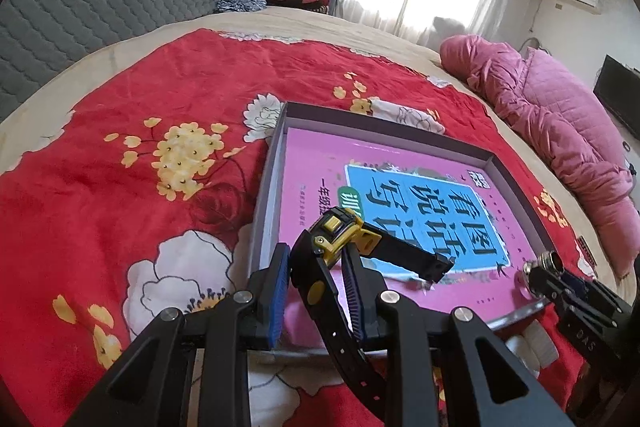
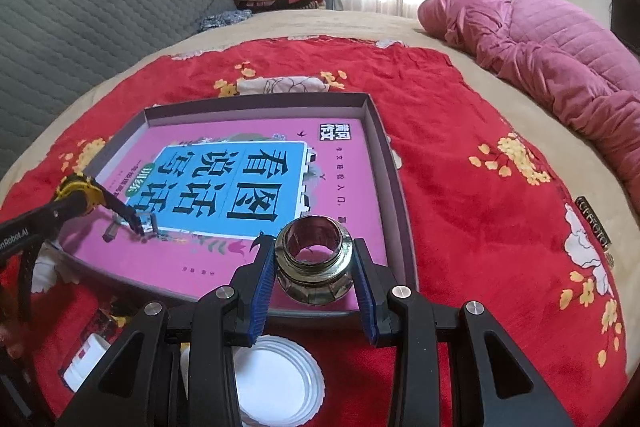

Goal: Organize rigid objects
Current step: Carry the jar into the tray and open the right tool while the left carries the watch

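The watch (image 1: pixel 340 239), black strap with a yellow-and-black case, sits between the blue pads (image 1: pixel 280 291) of the left tool (image 1: pixel 316 291). The pads pinch the strap near the case. One strap end projects forward over the tray (image 1: pixel 272 187); the other hangs down between the tool arms. In the right wrist view the watch (image 2: pixel 80 197) appears at the left edge, held above the tray's near-left corner.

The metal fitting (image 2: pixel 314 259), a threaded ring with a hexagonal base, is pinched between the pads of the right tool (image 2: pixel 316 283). Its open bore faces the camera. It is held over the near edge of the tray (image 2: pixel 396 195). In the left wrist view the fitting (image 1: pixel 548 263) and the right tool (image 1: pixel 560 279) appear at the lower right, at the tray's near-right corner.

The tray is a shallow grey box. A pink book (image 2: pixel 280 187) with a blue title panel lies flat in it and covers most of the floor. The tray rests on a red floral cloth (image 1: pixel 160 99) spread on a bed (image 2: pixel 460 43).

A white lid (image 2: pixel 276 383) lies on the cloth just in front of the tray, below the right tool. A white bottle (image 2: pixel 86 355) lies to its left. A pink quilt (image 2: pixel 560 59) is bunched at the far right of the bed.
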`<state>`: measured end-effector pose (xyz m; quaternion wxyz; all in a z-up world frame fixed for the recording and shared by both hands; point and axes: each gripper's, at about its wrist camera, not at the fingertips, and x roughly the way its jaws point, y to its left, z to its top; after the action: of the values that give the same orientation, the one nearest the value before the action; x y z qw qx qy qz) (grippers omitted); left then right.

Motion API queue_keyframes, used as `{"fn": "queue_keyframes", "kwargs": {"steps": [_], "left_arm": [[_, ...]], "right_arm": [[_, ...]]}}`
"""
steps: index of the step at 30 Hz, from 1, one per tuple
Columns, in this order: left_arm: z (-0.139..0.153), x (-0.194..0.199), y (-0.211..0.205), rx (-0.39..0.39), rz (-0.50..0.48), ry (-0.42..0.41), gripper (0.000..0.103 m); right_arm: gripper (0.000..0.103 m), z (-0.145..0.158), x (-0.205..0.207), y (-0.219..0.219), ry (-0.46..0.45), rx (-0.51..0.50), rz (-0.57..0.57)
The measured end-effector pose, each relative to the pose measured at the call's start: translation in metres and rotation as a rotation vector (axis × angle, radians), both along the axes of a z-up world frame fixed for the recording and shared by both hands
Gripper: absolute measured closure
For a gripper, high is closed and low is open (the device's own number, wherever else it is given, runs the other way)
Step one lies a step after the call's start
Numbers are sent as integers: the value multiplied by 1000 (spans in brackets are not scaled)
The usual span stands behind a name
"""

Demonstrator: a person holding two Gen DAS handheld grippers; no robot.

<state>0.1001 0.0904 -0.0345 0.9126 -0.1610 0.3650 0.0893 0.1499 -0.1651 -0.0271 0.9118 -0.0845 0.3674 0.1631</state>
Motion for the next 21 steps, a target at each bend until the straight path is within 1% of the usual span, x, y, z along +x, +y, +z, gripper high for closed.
{"fn": "queue_keyframes", "kwargs": {"steps": [11,17,20,21], "left_arm": [[-4,12,0,11,10,2,76],[-5,18,-2,26,3,1,76],[-6,22,-3,26,-5,2,76],[-7,24,-3,22,-13,4,76]], "right_arm": [[65,-4,6,7,10,-43,-12],[65,-4,7,9,18,-48,-21],[61,-2,5,9,20,-38,-18],[57,-2,5,9,21,-41,-19]]}}
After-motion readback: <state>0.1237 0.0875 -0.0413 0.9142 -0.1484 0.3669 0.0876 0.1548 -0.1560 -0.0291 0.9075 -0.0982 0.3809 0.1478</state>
